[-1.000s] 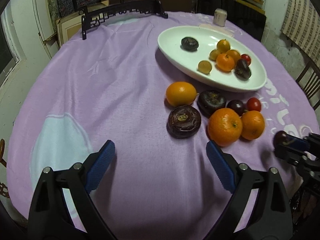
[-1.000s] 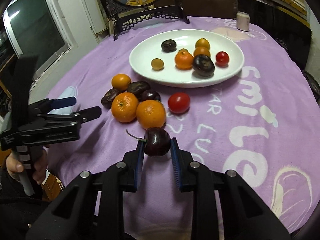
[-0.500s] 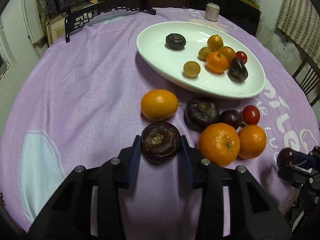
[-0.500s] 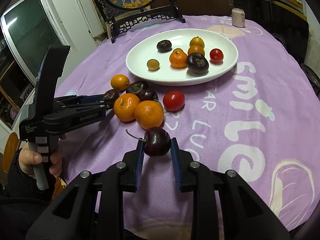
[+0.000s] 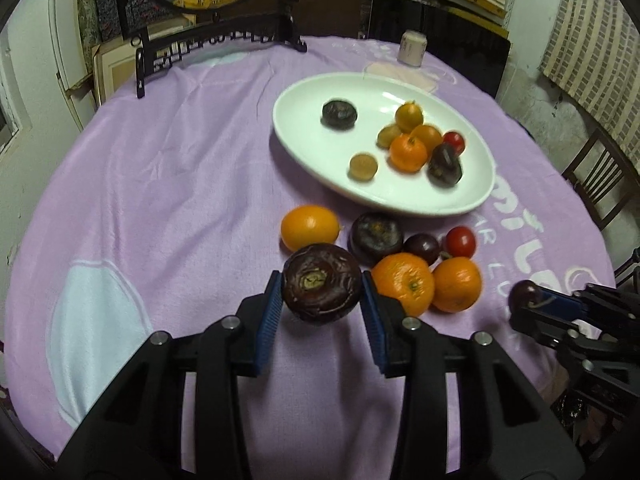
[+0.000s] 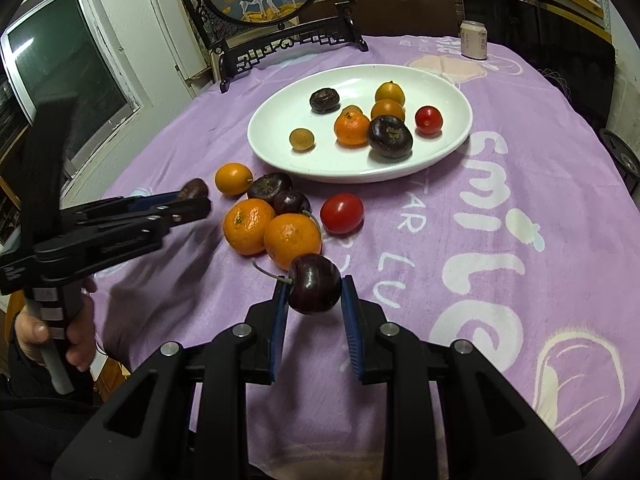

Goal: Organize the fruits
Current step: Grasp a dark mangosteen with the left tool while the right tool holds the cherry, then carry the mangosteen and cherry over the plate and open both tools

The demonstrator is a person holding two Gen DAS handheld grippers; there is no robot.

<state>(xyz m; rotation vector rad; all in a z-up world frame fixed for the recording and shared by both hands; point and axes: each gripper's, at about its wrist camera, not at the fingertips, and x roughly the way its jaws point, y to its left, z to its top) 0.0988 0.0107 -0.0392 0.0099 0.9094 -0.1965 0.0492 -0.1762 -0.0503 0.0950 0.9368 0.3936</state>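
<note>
A wrinkled dark fruit [image 5: 321, 282] sits clamped between the blue pads of the left gripper [image 5: 322, 300], raised above the purple tablecloth [image 5: 180, 184] at the 6 o'clock side of the loose fruit pile. The right gripper [image 6: 313, 300] is closed on a dark cherry [image 6: 314, 283] whose stem points toward 9 o'clock, just at 6 o'clock of the two mandarins [image 6: 272, 230]. The white plate [image 6: 280, 148] lies at 12 o'clock of the pile and carries two dark fruits, several orange and yellow ones and a red tomato. Only the right wrist view shows the person's left hand [image 6: 56, 340] around the left gripper's handle, the window [image 6: 60, 72] at 10 o'clock and the large "smile" lettering on the cloth. Only the left wrist view shows the wrinkled fruit's stem scar face-on, a wooden chair [image 5: 596, 184] at 3 o'clock and the right gripper side-on with its cherry at the tip.
</note>
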